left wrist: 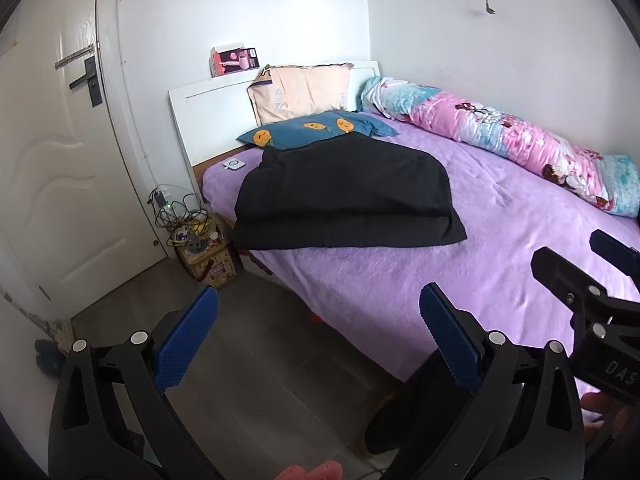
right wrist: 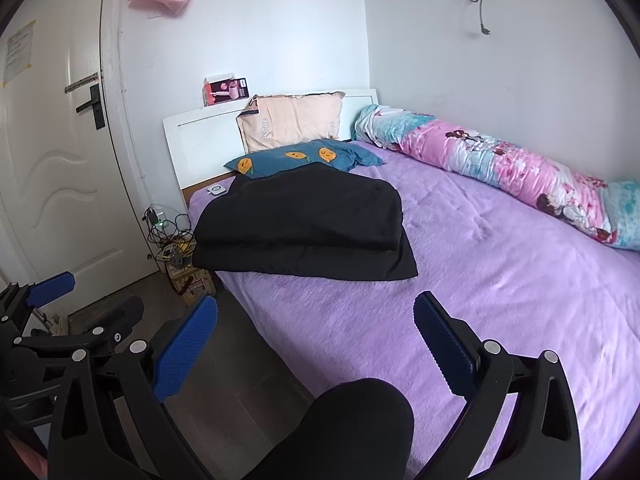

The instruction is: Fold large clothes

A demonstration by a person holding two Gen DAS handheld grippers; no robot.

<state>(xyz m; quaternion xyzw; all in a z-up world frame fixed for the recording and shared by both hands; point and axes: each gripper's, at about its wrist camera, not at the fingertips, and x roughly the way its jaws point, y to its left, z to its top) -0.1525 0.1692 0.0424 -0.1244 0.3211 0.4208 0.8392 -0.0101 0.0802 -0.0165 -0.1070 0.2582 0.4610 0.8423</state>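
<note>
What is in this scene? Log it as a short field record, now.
garment: black garment, folded, lying on the purple bedspread near the pillows
pillows: blue pillow flat, peach pillow leaning on the white headboard
quilt: pink patterned quilt, rolled along the wall side
left gripper: open, empty, apart from the garment
right gripper: open, empty, apart from the garment
floor: box with tangled cables beside the bed
door: white door, shut
</note>
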